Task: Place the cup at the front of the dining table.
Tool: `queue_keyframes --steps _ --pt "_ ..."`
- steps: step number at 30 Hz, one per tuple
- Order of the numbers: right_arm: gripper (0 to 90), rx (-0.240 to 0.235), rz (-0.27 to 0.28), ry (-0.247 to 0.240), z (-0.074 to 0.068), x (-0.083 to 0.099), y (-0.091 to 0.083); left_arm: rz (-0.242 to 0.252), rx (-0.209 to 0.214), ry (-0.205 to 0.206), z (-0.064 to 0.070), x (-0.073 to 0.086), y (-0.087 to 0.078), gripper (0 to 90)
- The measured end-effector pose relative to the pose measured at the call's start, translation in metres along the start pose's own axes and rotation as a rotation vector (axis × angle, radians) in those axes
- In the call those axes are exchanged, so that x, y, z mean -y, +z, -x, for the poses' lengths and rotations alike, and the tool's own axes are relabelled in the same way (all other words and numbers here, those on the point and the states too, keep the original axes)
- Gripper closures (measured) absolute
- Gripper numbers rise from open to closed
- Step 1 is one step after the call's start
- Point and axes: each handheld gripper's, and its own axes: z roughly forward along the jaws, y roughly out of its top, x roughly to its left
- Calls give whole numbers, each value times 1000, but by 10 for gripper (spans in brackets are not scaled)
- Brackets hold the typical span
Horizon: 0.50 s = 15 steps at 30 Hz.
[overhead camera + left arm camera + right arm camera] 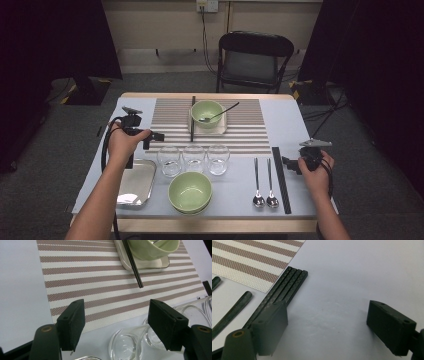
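Left gripper hovers beside three glasses; right gripper rests near black chopsticks.

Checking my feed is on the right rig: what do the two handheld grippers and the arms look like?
Both grippers, left gripper and right gripper, are black, with blocky flat fingers showing small screw holes. Each carries a grey three-cornered plate and trails a black cable. Forearms bare, no sleeves.

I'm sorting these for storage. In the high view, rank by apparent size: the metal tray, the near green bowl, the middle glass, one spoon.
1. Metal tray and near green bowl: too alike to rank.
2. Spoon: long but thin.
3. Middle glass.
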Motion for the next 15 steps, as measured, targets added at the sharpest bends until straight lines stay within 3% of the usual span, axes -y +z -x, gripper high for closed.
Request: queue_keyframes --steps 15 --pt "164 -3 0 -1 0 0 0 -12 3 20 2 5 1 302"
